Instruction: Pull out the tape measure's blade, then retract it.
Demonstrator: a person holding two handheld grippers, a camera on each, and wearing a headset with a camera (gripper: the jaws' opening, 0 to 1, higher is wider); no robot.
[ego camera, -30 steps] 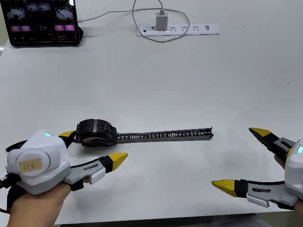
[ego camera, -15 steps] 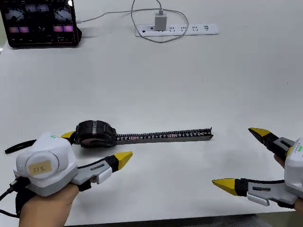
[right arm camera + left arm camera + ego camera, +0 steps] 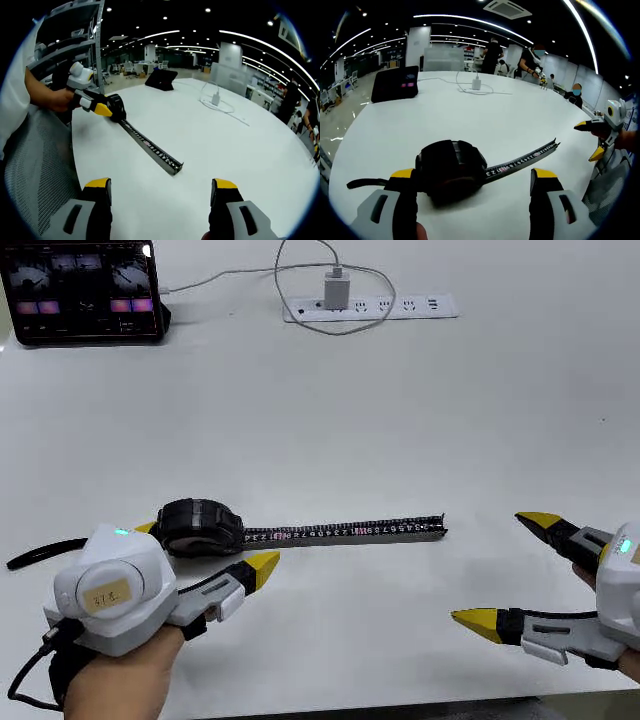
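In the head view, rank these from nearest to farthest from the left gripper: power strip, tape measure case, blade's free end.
1. Tape measure case, between the left gripper's open fingers.
2. Blade's free end, out to the right.
3. Power strip, far back, toward the right.

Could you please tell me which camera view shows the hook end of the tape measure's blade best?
The right gripper view: the hook end lies close ahead, mid-picture and unobstructed. The head view shows it small, at the tip of the blade; the left gripper view shows it far off beyond the case.
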